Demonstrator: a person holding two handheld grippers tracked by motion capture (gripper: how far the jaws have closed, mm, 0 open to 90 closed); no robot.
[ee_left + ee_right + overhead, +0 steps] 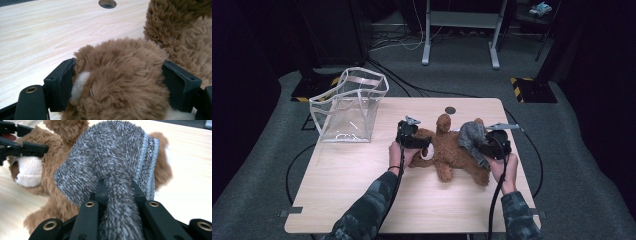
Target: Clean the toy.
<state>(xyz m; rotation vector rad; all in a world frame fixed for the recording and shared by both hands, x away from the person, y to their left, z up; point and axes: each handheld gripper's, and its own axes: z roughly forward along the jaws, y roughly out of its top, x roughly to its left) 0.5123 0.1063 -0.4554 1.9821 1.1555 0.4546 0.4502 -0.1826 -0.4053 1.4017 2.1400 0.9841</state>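
Observation:
A brown teddy bear (447,152) lies on the wooden table (357,185). My left gripper (412,136) clasps the bear at its head end; in the left gripper view both pads (65,80) press into a furry brown lobe (120,82) with white fur beside it. A grey fuzzy sock (471,134) covers part of the bear at its right. My right gripper (486,146) is shut on this sock (112,152), pinching a bunched fold of it between its jaws (119,192). The bear's white muzzle (28,171) and the left gripper (25,147) show beyond it.
A clear plastic bag (349,105) with white trim stands open at the table's far left corner. A round cable hole (450,110) sits near the far edge. Cables trail off both table sides, and a desk frame (459,30) stands on the floor behind.

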